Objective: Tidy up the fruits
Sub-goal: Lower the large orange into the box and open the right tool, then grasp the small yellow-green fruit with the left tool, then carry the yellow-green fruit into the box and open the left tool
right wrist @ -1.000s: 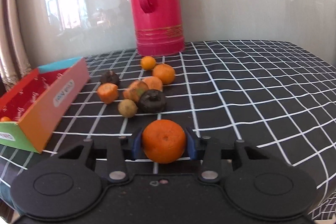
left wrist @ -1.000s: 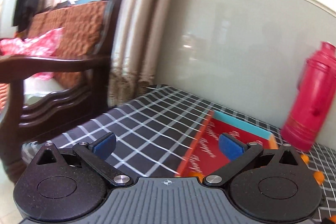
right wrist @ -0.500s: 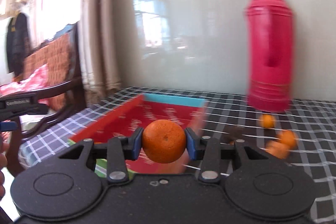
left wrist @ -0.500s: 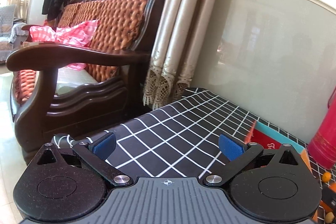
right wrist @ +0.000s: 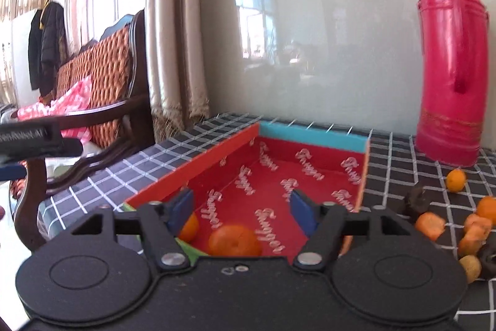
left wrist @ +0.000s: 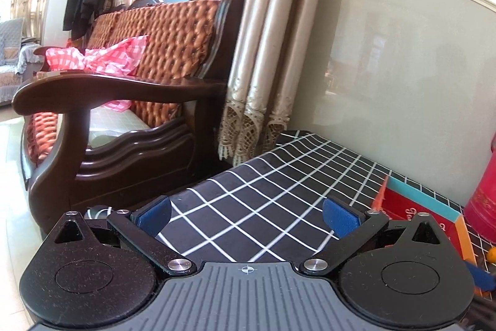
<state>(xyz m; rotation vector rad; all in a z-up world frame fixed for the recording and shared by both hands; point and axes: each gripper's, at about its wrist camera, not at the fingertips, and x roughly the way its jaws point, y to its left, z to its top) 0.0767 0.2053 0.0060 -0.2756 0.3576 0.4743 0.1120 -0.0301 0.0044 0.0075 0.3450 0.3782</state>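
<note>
Right wrist view: right gripper (right wrist: 241, 208) at lower centre of the frame, fingers (right wrist: 302, 214) parting and partly spread, nothing pressed between the blue pads. Just below and between the fingers, an orange (right wrist: 234, 240) lying free on the red floor of the open box (right wrist: 313, 136), at its near end; a second orange (right wrist: 189, 228) beside it to the left, half hidden behind the left finger. Box with red printed lining, orange side walls and a turquoise far wall, set on the black-and-white checked tabletop (right wrist: 393, 172). At lower right of the frame, outside the box, a loose group of fruit (right wrist: 471, 225): small oranges, cut orange pieces, dark pieces and one yellowish fruit. Red thermos (right wrist: 451, 64) upright at upper right, against the glossy wall. At left edge, part of the other gripper's body, blurred. Left wrist view: left gripper (left wrist: 247, 214) at lower centre, fingers (left wrist: 339, 219) spread wide and empty, above bare checked cloth near the tabletop's corner. Corner of the box at lower right of the frame; edge of the thermos at far right. Dark wooden sofa (left wrist: 124, 101) with quilted orange back and a pink checked cloth (left wrist: 102, 58) at left; beige curtain (left wrist: 272, 51) at centre.
</note>
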